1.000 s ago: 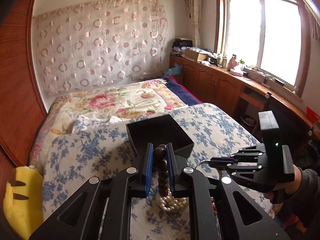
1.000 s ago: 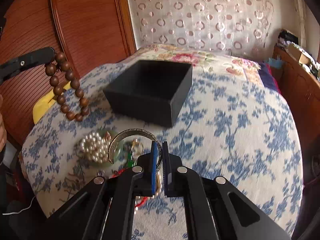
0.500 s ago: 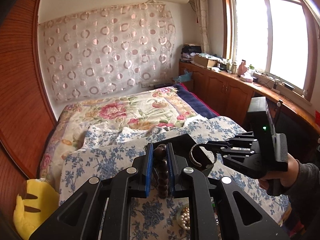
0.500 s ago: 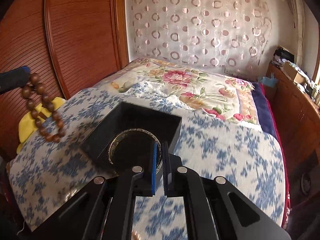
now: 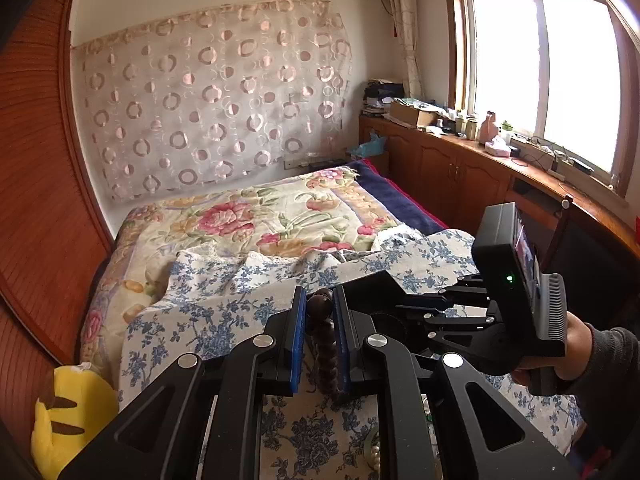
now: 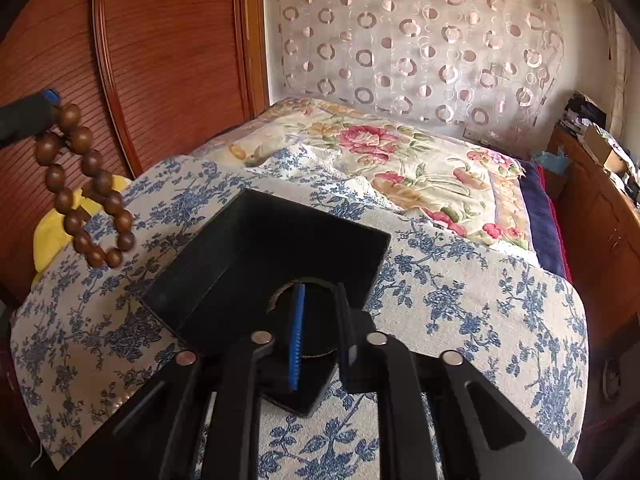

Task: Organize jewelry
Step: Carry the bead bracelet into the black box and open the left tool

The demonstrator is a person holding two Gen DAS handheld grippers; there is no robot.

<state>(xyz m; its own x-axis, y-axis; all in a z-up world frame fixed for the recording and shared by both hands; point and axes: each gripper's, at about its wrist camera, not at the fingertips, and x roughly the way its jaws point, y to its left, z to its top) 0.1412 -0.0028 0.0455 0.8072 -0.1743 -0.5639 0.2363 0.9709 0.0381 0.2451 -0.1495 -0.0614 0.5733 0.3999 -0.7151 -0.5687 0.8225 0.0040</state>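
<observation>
My left gripper [image 5: 320, 304] is shut on a brown wooden bead bracelet [image 5: 324, 344], which hangs in a loop [image 6: 84, 184] above the cloth, left of the black open box [image 6: 352, 256]. My right gripper [image 6: 320, 312] points down into the near corner of that box. Its jaws are opening. A silver bangle [image 6: 280, 294] shows in the gap between them, down inside the box, and the pads do not press on it. In the left wrist view the box [image 5: 372, 284] lies just beyond my left fingertips, with the right gripper reaching into it from the right.
A blue floral cloth [image 6: 460, 300] covers the near part of the bed. Pearl beads [image 5: 374, 456] lie on it under my left gripper. A yellow cushion [image 5: 68, 412] sits by the wooden headboard at left. Wooden cabinets [image 5: 440, 176] run along the right under the window.
The right gripper carried the bangle from the cloth to over the box, and its jaws have parted. The left gripper moved toward the box with the bead bracelet still pinched.
</observation>
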